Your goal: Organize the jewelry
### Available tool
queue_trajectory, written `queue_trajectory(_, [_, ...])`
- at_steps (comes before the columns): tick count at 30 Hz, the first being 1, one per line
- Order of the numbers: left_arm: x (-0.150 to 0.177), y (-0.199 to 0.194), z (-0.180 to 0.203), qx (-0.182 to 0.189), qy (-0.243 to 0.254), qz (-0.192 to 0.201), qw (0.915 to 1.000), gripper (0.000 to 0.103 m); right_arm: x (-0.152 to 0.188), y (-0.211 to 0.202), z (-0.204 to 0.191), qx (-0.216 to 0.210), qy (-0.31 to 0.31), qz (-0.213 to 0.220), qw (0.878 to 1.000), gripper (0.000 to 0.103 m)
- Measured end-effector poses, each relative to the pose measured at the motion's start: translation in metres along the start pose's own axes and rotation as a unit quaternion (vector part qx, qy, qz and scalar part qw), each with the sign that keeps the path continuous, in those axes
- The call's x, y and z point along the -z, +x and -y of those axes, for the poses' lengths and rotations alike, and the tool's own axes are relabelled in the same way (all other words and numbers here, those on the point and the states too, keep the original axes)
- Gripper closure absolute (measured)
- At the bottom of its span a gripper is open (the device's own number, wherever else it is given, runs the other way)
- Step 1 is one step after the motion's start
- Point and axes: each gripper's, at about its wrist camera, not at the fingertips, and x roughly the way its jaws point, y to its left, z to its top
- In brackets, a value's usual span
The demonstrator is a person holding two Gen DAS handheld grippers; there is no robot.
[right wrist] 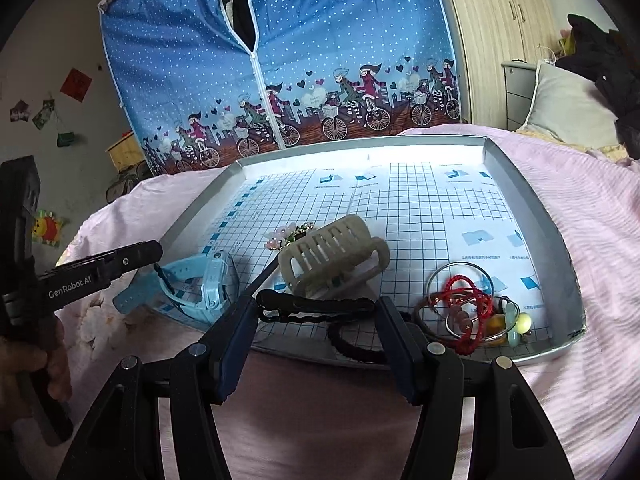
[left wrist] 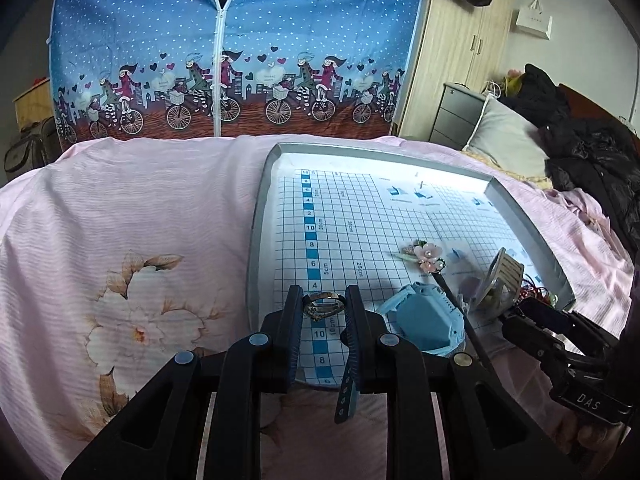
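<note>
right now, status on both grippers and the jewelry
Left gripper shut on ring over tray. Right gripper shut on black hair clip. Blue watch close beside left.

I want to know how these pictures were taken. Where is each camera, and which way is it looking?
Left wrist: sits on the left hand-held gripper, looks along its fingers at a ring they hold over the tray.
Right wrist: on the right hand-held gripper, facing a black hair clip; a hand shows.
Both share the tray, blue watch, hair claw.
</note>
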Motion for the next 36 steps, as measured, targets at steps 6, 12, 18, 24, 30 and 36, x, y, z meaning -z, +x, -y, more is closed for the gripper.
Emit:
queue_trajectory(6, [0.0, 0.008, -0.005, 0.002, -0.012, -0.014, 0.9998, 0.086, 0.002, 0.001, -0.005, 0.006, -0.013, -0.001, 1.0, 0.044])
queue_trajectory(12, [-0.001, 0.012, -0.008, 0.0, -0.021, -0.029, 0.9994, 0.085, 0.002, 0.001, -0.006, 0.006, -0.015, -0.003, 1.0, 0.043])
queue_trajectory(18, [-0.002, 0.012, -0.015, -0.004, -0.039, -0.034, 0.9987, 0.068, 0.003, 0.001, -0.008, 0.004, -0.019, -0.002, 1.0, 0.039])
queue_trajectory(24, [-0.004, 0.001, -0.009, -0.019, -0.026, -0.019, 0.9993, 0.039, 0.001, -0.008, -0.006, 0.009, -0.012, 0.015, 1.0, 0.027])
queue_trajectory(30, [-0.007, -0.024, -0.007, -0.036, -0.039, 0.038, 0.9979, 0.014, -0.011, -0.034, -0.004, 0.016, -0.004, 0.061, 0.998, 0.006])
queue_trajectory(36, [-0.011, -0.067, 0.004, -0.051, -0.014, 0.111, 0.9923, 0.005, -0.02, -0.066, -0.01, 0.022, -0.01, 0.103, 0.994, 0.0])
